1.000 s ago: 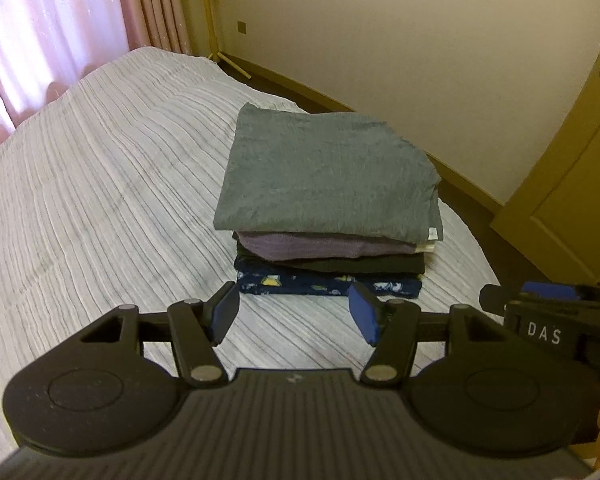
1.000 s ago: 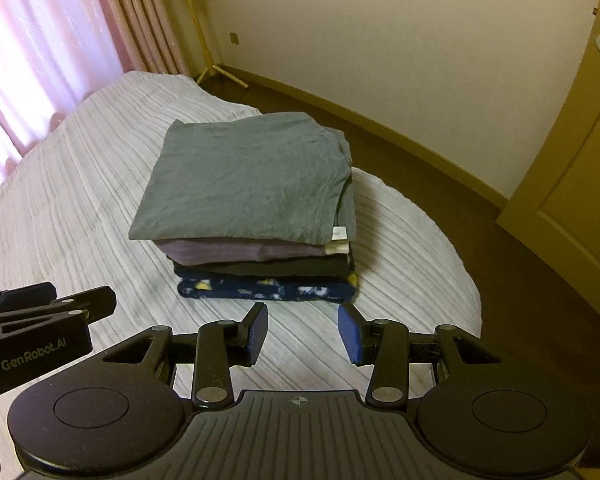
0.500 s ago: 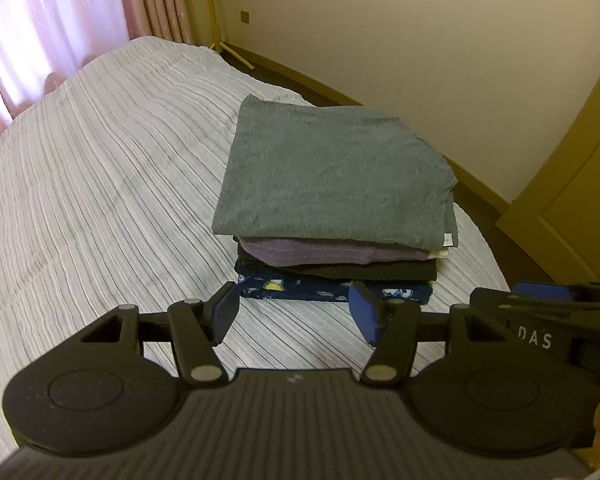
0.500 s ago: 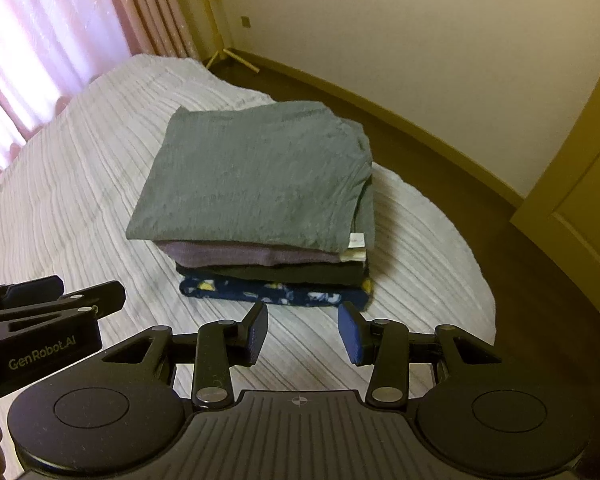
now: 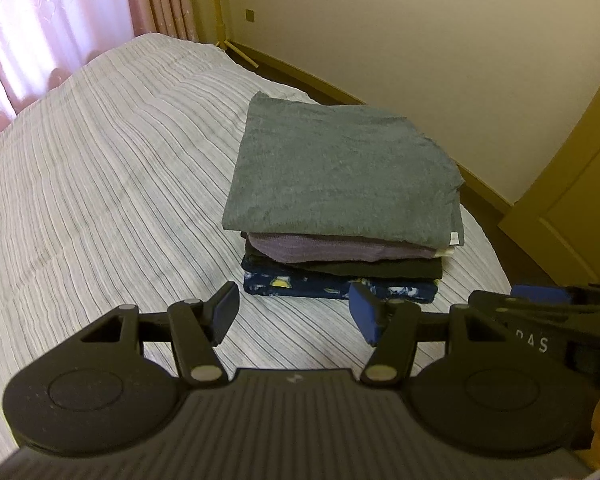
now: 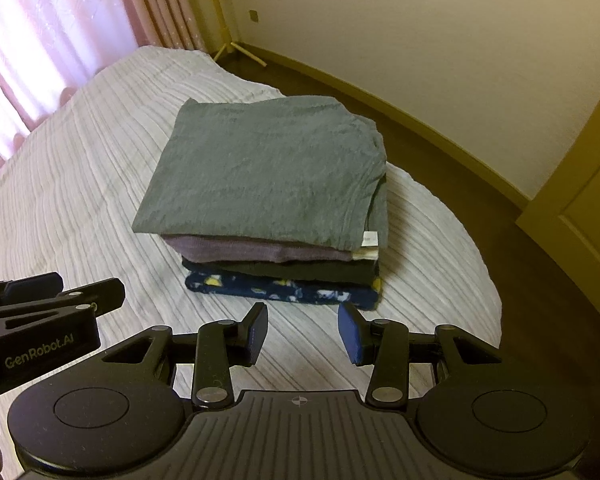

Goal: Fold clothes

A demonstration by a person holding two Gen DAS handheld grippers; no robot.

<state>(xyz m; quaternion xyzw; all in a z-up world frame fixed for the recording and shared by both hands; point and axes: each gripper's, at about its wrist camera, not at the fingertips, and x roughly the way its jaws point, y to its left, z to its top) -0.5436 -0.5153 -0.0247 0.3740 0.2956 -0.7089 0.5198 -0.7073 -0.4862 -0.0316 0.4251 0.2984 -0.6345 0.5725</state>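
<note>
A stack of folded clothes rests on the striped bed. On top lies a grey garment, then a mauve one, a black one and a navy patterned one at the bottom. My left gripper hovers open just in front of the stack, holding nothing. My right gripper is open too, empty, near the stack's front edge. Each gripper shows at the side of the other's view: the right gripper and the left gripper.
The white striped bedspread stretches left toward pink curtains. Beyond the bed's right edge are dark floor, a cream wall and a yellow-brown door. A thin stand leg sits in the corner.
Both grippers have tipped down and drifted slightly closer to the stack, which now sits a bit lower in each view. The jaws stayed open and the clothes did not move.
</note>
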